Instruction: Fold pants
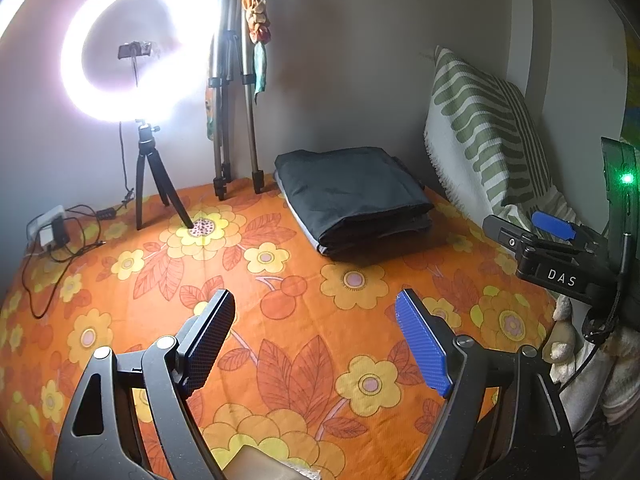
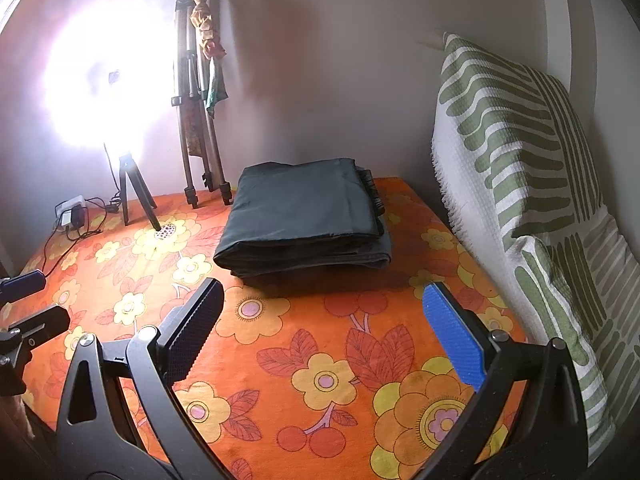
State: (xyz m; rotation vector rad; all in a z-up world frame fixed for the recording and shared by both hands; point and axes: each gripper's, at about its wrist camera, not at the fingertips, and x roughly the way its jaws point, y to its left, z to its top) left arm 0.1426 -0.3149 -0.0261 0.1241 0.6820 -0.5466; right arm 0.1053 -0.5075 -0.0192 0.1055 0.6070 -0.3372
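Dark grey pants lie folded into a thick rectangular stack on the orange flowered bedsheet, near the back wall. My left gripper hovers open over the sheet, well in front of the stack, holding nothing. My right gripper is open too, just short of the stack's front edge and empty. In the left wrist view the right gripper's body shows at the right edge. In the right wrist view, parts of the left gripper show at the left edge.
A lit ring light on a small black tripod stands at the back left. A folded metal tripod leans on the wall. A charger and cables lie at the far left. A green-striped pillow stands on the right.
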